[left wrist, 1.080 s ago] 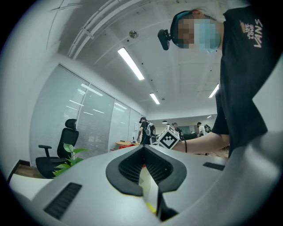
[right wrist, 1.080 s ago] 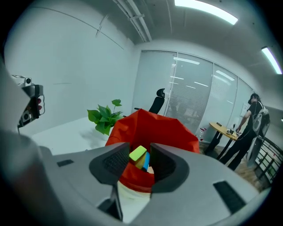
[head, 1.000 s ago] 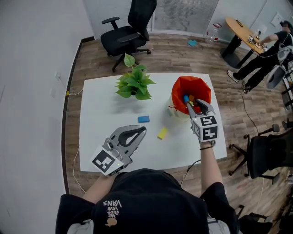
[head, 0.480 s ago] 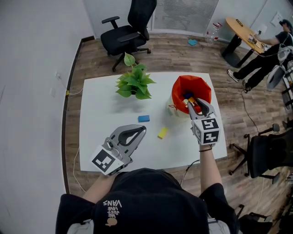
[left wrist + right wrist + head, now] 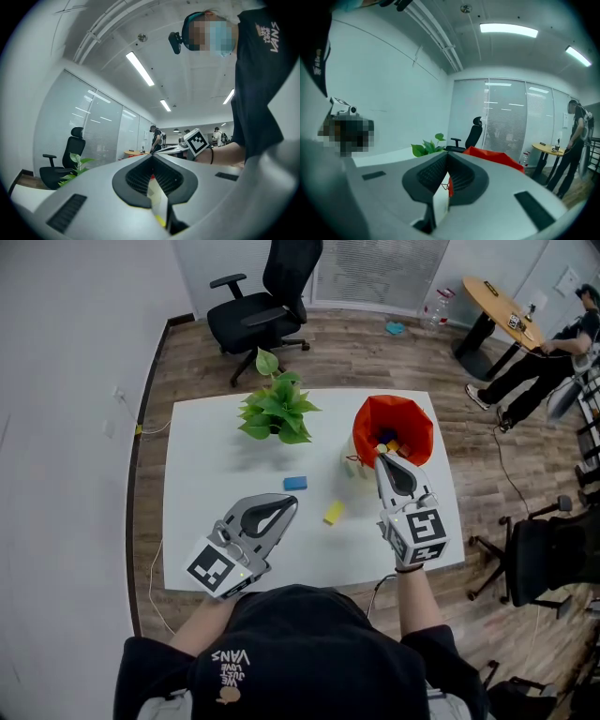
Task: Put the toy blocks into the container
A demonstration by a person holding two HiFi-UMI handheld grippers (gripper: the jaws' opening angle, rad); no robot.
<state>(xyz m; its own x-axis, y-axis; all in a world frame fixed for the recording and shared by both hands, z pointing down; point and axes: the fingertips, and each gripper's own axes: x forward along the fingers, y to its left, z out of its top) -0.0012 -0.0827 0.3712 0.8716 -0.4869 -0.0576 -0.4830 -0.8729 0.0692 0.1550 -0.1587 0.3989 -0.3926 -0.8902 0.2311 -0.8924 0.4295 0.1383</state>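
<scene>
Table [image 5: 206, 474]: white and rectangular, seen from above in the head view.
Container [image 5: 367, 420]: an orange bag with an open mouth, standing at the table's right edge, toward the far right corner.
Blocks in container [image 5: 382, 438]: several coloured pieces show inside the mouth, blue and yellow among them.
Blue block [image 5: 294, 484]: lies flat near the middle of the table, apart from both grippers.
Yellow block [image 5: 332, 513]: lies just nearer than the blue block and to its right, between the two grippers and touching neither.
Plant [image 5: 275, 412]: green and leafy, standing by the far edge, left of the container and well apart from it.
Left gripper [image 5: 292, 503]: held over the near left part of the table. Its tips point toward the blue block, and its marker cube hangs past the near edge.
Left jaws: pressed together along their length in the left gripper view, with nothing between them.
Right gripper [image 5: 380, 457]: held over the right side of the table, with its tips at the near side of the container's rim.
Right jaws: have just closed. The right gripper view shows them meeting at the tips, with no block between them.
Chair [image 5: 258, 310]: a black office chair on the wooden floor beyond the far edge.
Person [image 5: 544, 348]: leans at a round wooden table in the room's far right corner.
</scene>
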